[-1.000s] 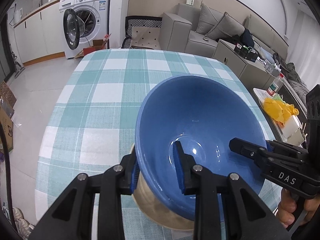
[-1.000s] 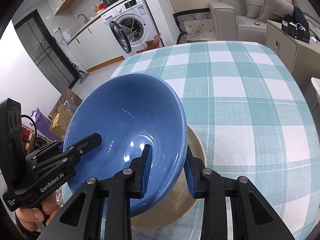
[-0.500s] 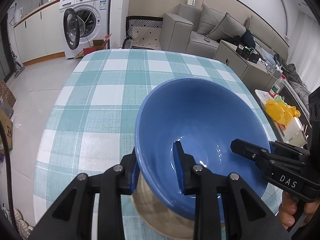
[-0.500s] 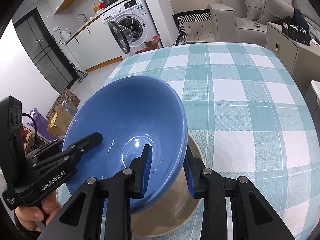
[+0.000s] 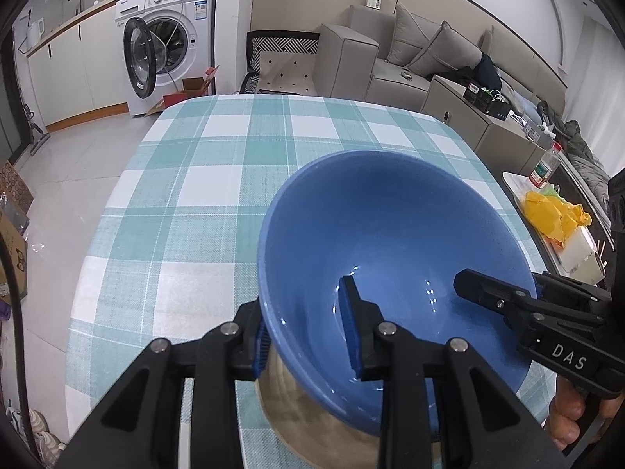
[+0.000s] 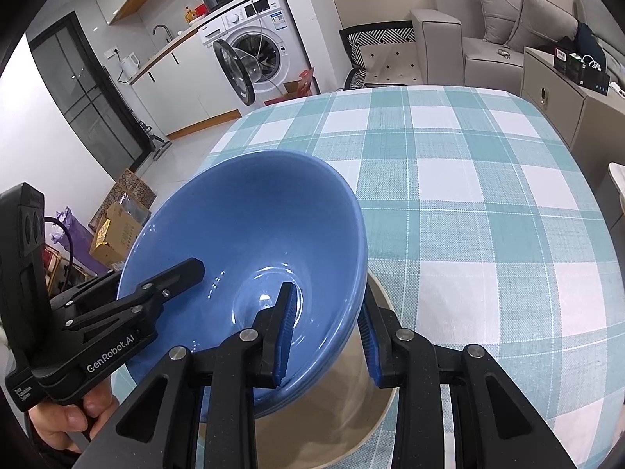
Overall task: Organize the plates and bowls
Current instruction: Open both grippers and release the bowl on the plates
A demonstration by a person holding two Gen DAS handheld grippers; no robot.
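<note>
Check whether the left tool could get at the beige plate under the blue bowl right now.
Probably not: the left tool is clamped on the glossy blue ceramic bowl, which covers most of the beige plate.

**Lettering Read on the Two Grippers**

Two pieces of white lettering could be read, each printed on the black body of a handheld gripper as seen from the other gripper's camera. In the left wrist view, "DAS" was read on the right gripper [image 5: 480, 293], on its body at about 4 o'clock in the frame. In the right wrist view, "GenRobot.AI" was read on the left gripper [image 6: 177, 273], along its body at about 8 o'clock; smaller print beside it was too small to be made out. Labels on the washing machine [image 5: 172, 35] at 11 o'clock were seen but could not be read.
</note>
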